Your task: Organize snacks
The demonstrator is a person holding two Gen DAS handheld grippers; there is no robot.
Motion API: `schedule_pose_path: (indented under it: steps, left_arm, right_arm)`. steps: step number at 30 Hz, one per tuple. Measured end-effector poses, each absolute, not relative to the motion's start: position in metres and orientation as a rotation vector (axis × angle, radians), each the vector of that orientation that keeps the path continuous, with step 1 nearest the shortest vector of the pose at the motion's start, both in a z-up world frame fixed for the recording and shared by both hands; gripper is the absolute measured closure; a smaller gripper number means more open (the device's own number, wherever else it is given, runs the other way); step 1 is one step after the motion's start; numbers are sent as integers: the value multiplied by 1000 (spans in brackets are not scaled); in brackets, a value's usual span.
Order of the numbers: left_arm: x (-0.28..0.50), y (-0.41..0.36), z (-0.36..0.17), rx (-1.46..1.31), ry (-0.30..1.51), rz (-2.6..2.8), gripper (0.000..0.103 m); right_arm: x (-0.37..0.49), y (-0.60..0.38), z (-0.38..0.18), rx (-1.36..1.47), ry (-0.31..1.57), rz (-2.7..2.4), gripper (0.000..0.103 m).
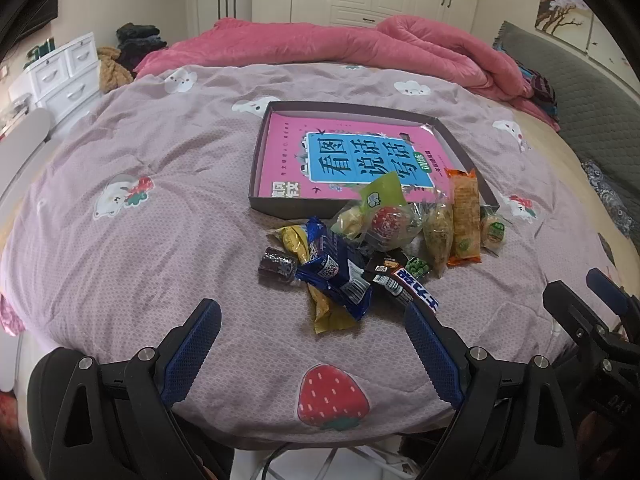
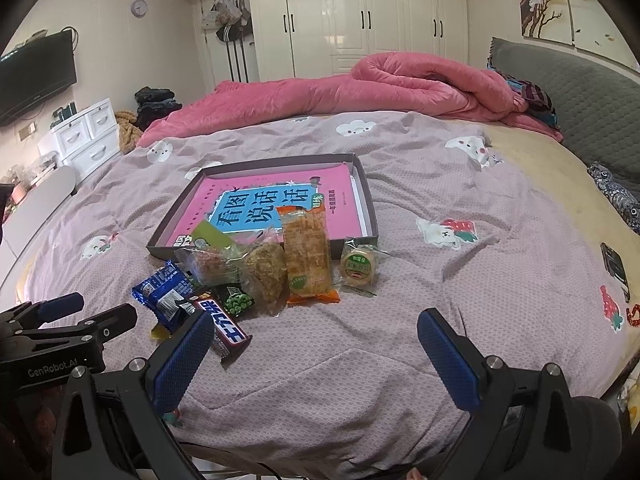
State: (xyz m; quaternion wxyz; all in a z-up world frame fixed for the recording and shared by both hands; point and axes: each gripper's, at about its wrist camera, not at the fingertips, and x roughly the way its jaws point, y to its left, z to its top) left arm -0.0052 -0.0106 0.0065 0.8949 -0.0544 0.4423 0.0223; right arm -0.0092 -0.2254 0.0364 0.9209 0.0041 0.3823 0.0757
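A pile of wrapped snacks (image 1: pixel 372 248) lies on the bed in front of a shallow dark box (image 1: pixel 256 160) with a pink book in it. The pile holds blue packets (image 1: pixel 336 268), a long orange packet (image 1: pixel 466 220), a round green-labelled cake (image 2: pixel 358 266) and a dark chocolate bar (image 2: pixel 228 328). My left gripper (image 1: pixel 312 344) is open and empty, just short of the pile. My right gripper (image 2: pixel 316 354) is open and empty, near the pile's right side. The box also shows in the right wrist view (image 2: pixel 370 204).
A rumpled pink quilt (image 2: pixel 360 84) lies across the far side of the bed. A grey headboard (image 2: pixel 592 92) is at the right. White drawers (image 2: pixel 84 136) stand left of the bed. A black phone (image 2: pixel 614 266) lies on the bedspread at right.
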Motion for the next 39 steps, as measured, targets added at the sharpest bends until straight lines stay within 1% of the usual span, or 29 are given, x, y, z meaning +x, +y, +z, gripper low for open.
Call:
schedule_pose_path:
  steps: [30, 39]
  left_arm:
    - [-5, -10, 6, -113, 918, 48, 10]
    - [2, 7, 0, -152, 954, 83, 10]
  right_arm:
    - [-9, -223, 34, 10, 785, 166, 1]
    - [-3, -214, 29, 2, 808, 208, 1]
